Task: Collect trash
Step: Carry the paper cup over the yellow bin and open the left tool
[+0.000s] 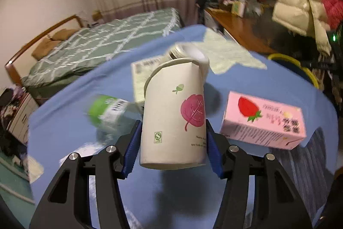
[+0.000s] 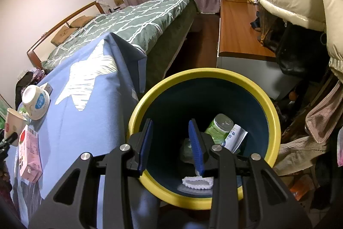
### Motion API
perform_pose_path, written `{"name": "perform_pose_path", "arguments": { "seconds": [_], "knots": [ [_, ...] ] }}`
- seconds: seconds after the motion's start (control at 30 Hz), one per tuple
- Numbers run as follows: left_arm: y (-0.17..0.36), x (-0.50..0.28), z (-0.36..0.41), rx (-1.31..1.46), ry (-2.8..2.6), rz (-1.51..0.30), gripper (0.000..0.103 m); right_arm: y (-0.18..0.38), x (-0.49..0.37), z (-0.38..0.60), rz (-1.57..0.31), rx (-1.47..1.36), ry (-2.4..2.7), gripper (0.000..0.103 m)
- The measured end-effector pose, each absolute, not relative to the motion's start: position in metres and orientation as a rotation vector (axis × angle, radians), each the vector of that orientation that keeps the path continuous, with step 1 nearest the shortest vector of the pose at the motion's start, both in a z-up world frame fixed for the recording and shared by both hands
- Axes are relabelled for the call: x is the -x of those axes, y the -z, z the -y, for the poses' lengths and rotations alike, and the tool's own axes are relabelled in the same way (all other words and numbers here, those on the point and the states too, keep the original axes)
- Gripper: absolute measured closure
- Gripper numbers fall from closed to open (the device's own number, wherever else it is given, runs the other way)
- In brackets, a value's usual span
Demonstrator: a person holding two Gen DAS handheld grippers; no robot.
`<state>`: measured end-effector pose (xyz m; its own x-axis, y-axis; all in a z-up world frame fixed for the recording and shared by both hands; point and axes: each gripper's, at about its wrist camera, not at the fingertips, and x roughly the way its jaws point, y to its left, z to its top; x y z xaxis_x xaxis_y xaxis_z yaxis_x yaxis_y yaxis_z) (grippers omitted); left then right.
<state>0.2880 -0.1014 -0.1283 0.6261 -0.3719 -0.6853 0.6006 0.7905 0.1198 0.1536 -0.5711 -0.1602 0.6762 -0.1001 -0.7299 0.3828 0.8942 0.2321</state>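
My left gripper (image 1: 173, 143) is clamped on a paper cup (image 1: 173, 119), its blue pads pressed against both sides near the base; the cup, printed with a red leaf, stands nearly upright and seems lifted clear of the blue cloth (image 1: 75, 138). Just right of it I see a pink strawberry carton (image 1: 263, 121) lying on the cloth, and to the left a blurred bottle with a green label (image 1: 109, 111) on its side. Behind the cup I make out a pale box (image 1: 141, 76) and a tipped white container (image 1: 188, 53).

My right gripper (image 2: 171, 143) hangs above the yellow-rimmed bin (image 2: 272, 113) with its tongs apart and nothing between them. I see a green-labelled bottle (image 2: 218, 126), a white packet (image 2: 235, 136) and a white frilled scrap (image 2: 198, 182) at the bin's bottom. The bin stands just right of the cloth-covered table, and further back I see the bed with a green quilt (image 2: 133, 20).
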Motion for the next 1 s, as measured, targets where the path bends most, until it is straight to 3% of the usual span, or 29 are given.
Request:
{"name": "perform_pose_path", "arguments": {
  "seconds": [0.23, 0.5, 1.0],
  "knots": [
    [0.083, -0.256, 0.112, -0.297, 0.581, -0.648, 0.047, 0.153, -0.143, 0.575, -0.759, -0.391, 0.276, 0.070],
    [0.061, -0.235, 0.212, -0.252, 0.834, -0.681, 0.047, 0.138, -0.111, 0.594, -0.701, -0.381, 0.314, 0.070],
    [0.111, -0.231, 0.445, -0.363, 1.011, -0.833, 0.045, 0.134, -0.037, 0.636, -0.631, -0.408, 0.397, 0.070]
  ]
}}
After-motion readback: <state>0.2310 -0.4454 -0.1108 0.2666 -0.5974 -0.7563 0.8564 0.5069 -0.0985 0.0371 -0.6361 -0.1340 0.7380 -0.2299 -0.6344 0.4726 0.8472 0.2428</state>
